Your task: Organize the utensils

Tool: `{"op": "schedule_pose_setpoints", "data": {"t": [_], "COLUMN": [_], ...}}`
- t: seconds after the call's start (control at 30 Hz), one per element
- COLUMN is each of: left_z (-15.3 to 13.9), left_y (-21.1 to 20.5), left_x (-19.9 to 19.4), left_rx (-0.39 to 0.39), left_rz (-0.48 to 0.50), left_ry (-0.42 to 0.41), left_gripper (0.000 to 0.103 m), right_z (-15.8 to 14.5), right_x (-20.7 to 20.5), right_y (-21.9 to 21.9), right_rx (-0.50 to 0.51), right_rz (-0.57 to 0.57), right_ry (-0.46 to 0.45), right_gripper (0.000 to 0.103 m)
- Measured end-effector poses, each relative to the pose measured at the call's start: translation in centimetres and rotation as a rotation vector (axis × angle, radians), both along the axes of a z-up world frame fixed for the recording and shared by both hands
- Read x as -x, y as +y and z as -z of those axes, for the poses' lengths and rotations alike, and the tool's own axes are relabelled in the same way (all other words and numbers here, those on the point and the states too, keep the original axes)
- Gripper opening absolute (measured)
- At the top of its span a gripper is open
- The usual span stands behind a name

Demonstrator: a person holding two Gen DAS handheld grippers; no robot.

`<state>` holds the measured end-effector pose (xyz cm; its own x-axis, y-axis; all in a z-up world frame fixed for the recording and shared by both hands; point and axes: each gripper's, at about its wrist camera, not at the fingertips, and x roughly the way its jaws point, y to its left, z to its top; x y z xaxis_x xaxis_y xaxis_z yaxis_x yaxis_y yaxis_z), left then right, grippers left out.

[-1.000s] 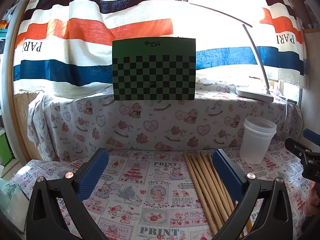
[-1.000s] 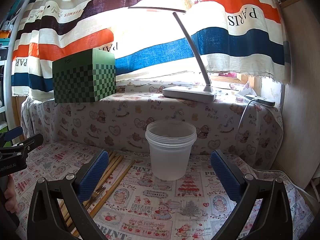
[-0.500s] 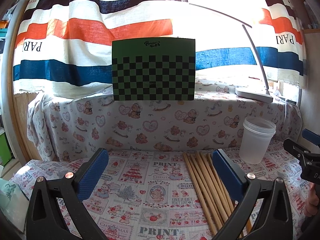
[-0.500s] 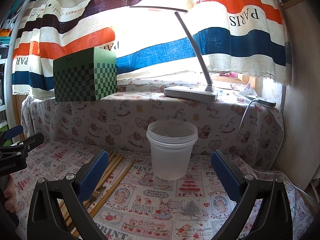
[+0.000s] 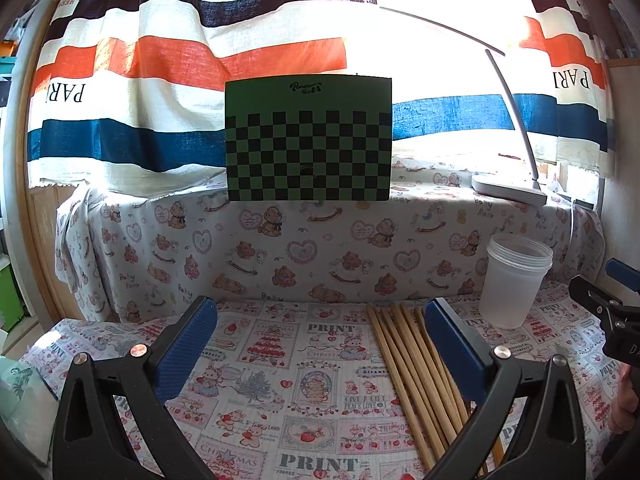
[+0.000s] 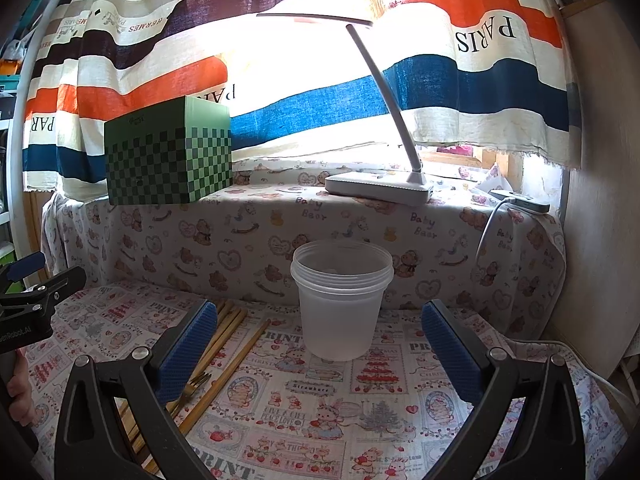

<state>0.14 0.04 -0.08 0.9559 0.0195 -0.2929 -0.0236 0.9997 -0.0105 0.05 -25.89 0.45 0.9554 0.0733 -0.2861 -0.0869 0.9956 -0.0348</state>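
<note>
Several wooden chopsticks [image 5: 412,376] lie side by side on the printed tablecloth, just inside the right finger of my left gripper [image 5: 320,336]. That gripper is open and holds nothing. A translucent plastic cup [image 6: 341,298] stands upright straight ahead of my right gripper [image 6: 318,336], which is open and empty too. In the right wrist view the chopsticks [image 6: 236,344] run past the left finger, with a small gold fork [image 6: 191,389] lying among them. The same cup [image 5: 516,280] stands to the right of the chopsticks in the left wrist view.
A green checkered box [image 5: 308,140] and a white desk lamp [image 6: 380,184] sit on the raised cloth-covered ledge behind. A striped curtain hangs at the back. A white cable [image 6: 490,232] drops down at the right wall. A hand [image 6: 18,392] holds the other gripper at the left edge.
Both grippers have drifted very slightly; the cup sits a touch lower and more to the right in the right wrist view. Nothing was taken hold of or let go.
</note>
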Motion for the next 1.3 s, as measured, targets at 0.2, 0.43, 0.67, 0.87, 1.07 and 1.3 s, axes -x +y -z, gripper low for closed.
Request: {"op": "schedule_pose_setpoints", "data": {"t": [0.2,0.43,0.67,0.87,1.07,1.3], "left_z": [0.02,0.03,0.05,0.01,0.05,0.02], "left_y": [0.00,0.01,0.08,0.19,0.38,-0.28], "left_x": [0.02,0.02,-0.03,0.01,-0.28,-0.08], "left_rx": [-0.001,-0.002,-0.003,0.003,0.013,-0.010], "left_rz": [0.000,-0.001,-0.006,0.009,-0.011,0.019], "left_ry": [0.000,0.000,0.001,-0.004,0.010,0.000], "left_gripper": [0.103,0.103,0.103,0.103,0.103,0.103], "right_z": [0.01,0.03,0.04,-0.01,-0.06,-0.13], "right_x": [-0.01,0.01,0.04,0.03,0.12,0.27], "right_y": [-0.03,0.01,0.00,-0.32,-0.44,-0.35], "right_rx": [0.000,0.000,0.000,-0.008,-0.020,-0.015], "right_rz": [-0.001,-0.001,-0.002,0.006,0.028,0.013], "right_ry": [-0.001,0.000,-0.001,-0.001,-0.008,-0.012], "right_gripper": [0.103,0.103,0.103,0.103,0.103,0.103]}}
